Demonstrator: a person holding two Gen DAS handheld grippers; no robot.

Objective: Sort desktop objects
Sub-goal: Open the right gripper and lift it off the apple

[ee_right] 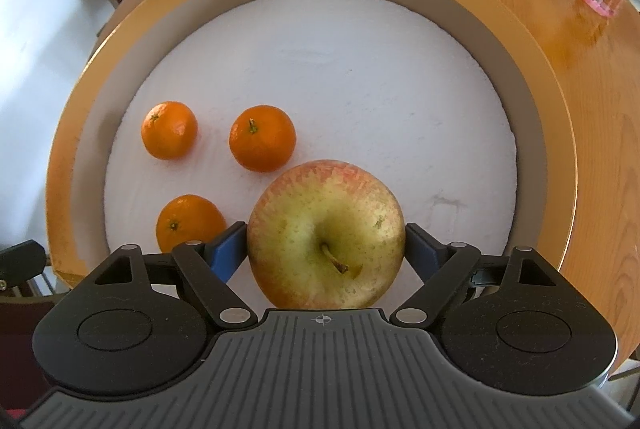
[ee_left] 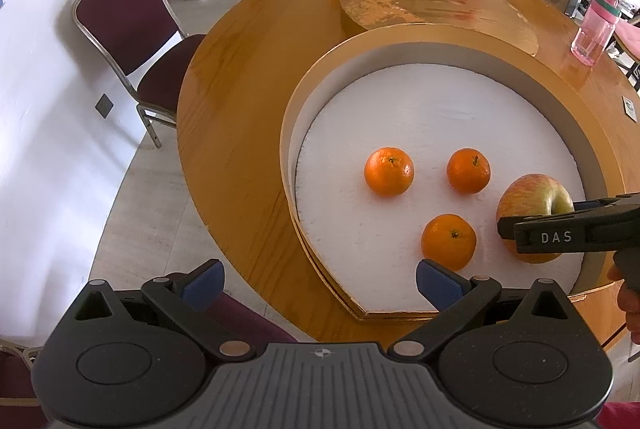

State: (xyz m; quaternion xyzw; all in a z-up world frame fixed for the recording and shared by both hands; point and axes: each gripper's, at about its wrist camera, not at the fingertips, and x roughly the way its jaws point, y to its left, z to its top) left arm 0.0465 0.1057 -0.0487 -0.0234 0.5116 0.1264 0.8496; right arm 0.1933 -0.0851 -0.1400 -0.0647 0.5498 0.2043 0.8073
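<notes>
Jaws of the right gripper (ee_right: 325, 243) stand wide around the apple (ee_right: 325, 234), pads at its flanks; whether they press I cannot tell. It rests in the round tray (ee_right: 532, 117) beside three tangerines. Firm, fairly heavy and smooth-skinned, it likely wants a hold across its widest girth.

The only writing that can be read is "DAS", in pale capital letters on the dark side of the right gripper (ee_left: 576, 229), which reaches in from the right edge of the left wrist view, at about mid-height. A small square plate (ee_left: 629, 106) lies on the table (ee_left: 240, 109) near the right edge of that view, but its markings are too small to read.
</notes>
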